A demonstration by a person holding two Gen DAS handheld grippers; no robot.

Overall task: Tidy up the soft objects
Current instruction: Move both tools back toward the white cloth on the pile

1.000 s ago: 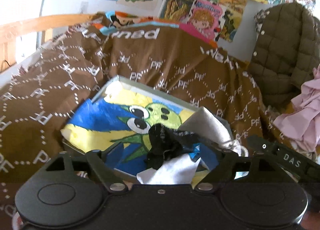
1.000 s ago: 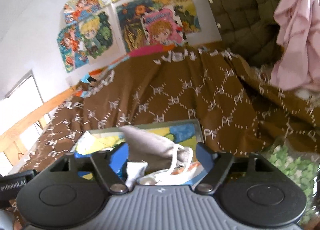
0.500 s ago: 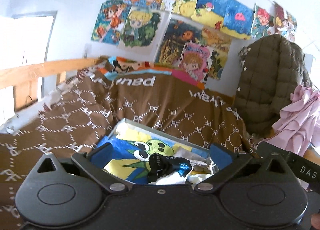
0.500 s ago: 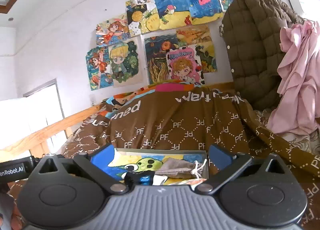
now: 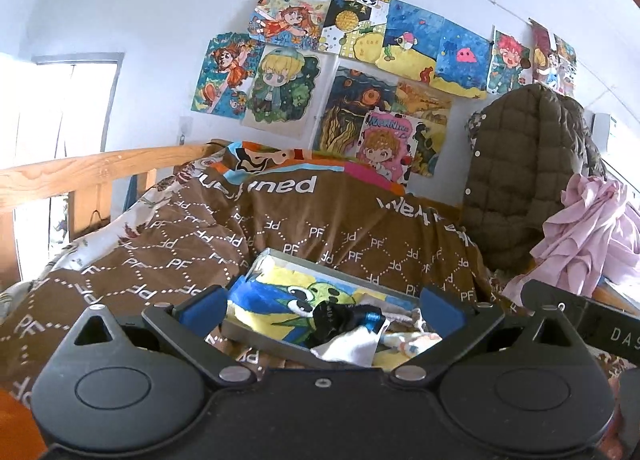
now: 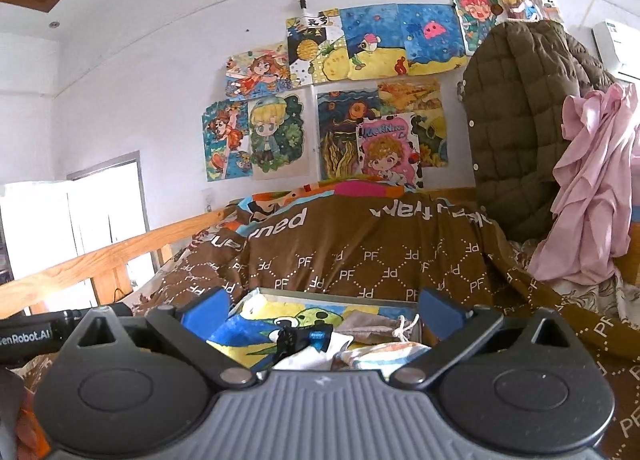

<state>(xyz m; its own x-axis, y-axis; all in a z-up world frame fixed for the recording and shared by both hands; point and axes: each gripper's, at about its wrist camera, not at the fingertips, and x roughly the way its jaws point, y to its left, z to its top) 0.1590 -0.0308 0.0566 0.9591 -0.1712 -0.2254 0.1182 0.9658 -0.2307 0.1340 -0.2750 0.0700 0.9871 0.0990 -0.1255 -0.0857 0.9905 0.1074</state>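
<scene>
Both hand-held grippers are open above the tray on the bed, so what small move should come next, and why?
Probably lower the right hand-held gripper toward the grey drawstring pouch. Both jaws stand wide and empty, held back from the tray, and the pouch lies loose beside the black item and white cloth.

A bed with a pale wooden side rail point(image 5: 92, 175) is covered by a brown quilt printed with white "PF" letters in dotted diamonds point(image 5: 192, 256), and a shallow grey rectangular tray with a blue-and-yellow cartoon lining point(image 5: 260, 334) sits on that quilt near the bed's middle. At the bed's far edge an orange, pink and blue cartoon-print pillow point(image 6: 340, 189) peeks out above the quilt. Toward the bed's right edge, crumpled pink cloth point(image 6: 592, 195) hangs down to the bedding.
</scene>
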